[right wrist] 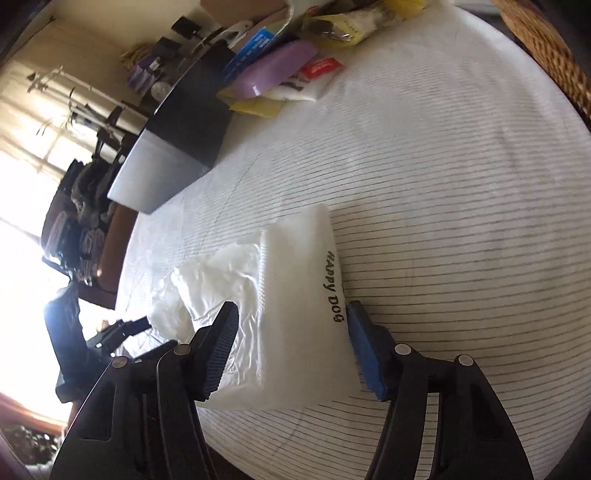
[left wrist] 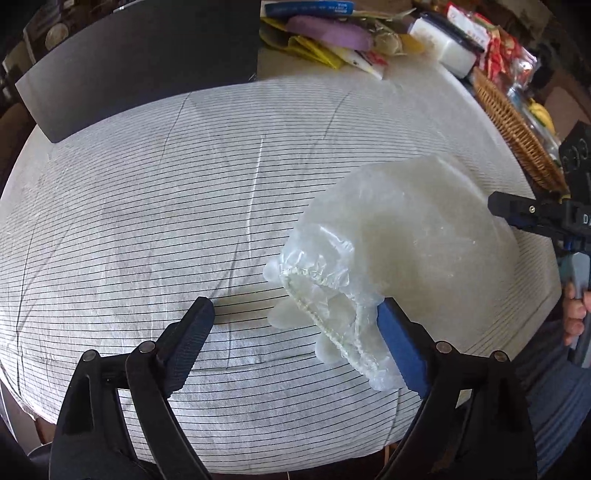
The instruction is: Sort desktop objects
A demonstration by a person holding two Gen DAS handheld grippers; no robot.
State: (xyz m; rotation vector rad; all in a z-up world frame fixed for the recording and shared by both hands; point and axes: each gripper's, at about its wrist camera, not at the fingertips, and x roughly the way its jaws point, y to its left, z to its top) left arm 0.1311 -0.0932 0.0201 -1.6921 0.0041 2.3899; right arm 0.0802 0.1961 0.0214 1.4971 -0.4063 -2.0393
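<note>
- Sorting looked to be at the pick-up step: a white "HAPPY DOG" packet (right wrist: 295, 306) with a crumpled clear cover (left wrist: 354, 295) over one end lay on the striped cloth of the desk (left wrist: 147, 221), toward its near right edge.
- Right tongs (right wrist: 291, 347) stood apart, one finger on each side of the packet's near end, not visibly pressing it.
- Left tongs (left wrist: 295, 328) were also apart; the blue pad (left wrist: 399, 343) touched or sat just beside the cover's elastic hem, the other finger on bare cloth.
- Next move, as I judged it, called for the right tongs to close on the firm packet body, not the loose film, which could slip or tear.
- A black box (left wrist: 147, 62) stood at the far left corner, a wicker basket (left wrist: 517, 133) at the right edge, and a heap of packets with a purple case (left wrist: 332, 31) along the far edge.
- Nothing stood between the packet and those places.
</note>
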